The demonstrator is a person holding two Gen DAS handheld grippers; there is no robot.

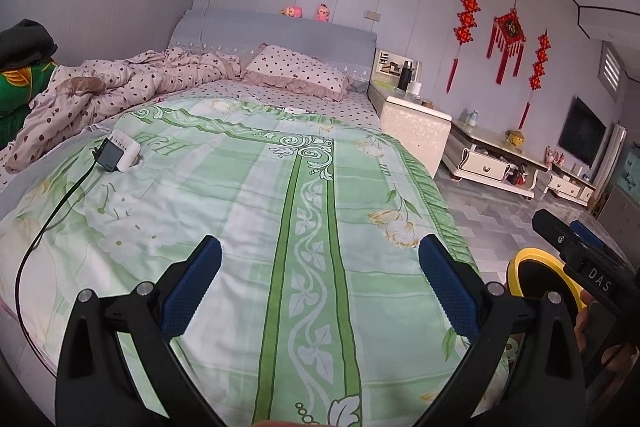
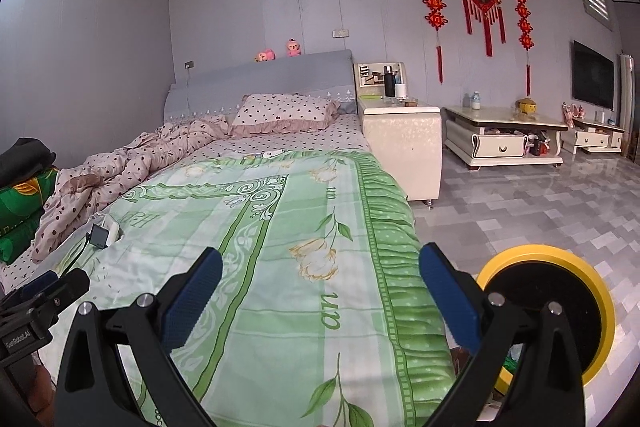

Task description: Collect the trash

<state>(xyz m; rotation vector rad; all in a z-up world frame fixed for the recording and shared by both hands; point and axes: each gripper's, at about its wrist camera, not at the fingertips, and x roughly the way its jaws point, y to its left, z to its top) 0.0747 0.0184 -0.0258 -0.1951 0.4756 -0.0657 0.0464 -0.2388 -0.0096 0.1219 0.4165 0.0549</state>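
Cloth bedspread [image 1: 240,187] matt; floor tiles [image 2: 540,211] glossy.

Dim, cool, even room light with a bluish cast, soft faint shadows, pale sheen on the tiled floor [image 2: 540,195], strong fisheye bending, black corners, slightly soft focus throughout, no motion blur

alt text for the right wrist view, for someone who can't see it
The right gripper hangs open and empty over a bed with a green floral cover. A yellow-rimmed bin stands on the floor at the right, beside the bed; the left gripper shows at the left edge.
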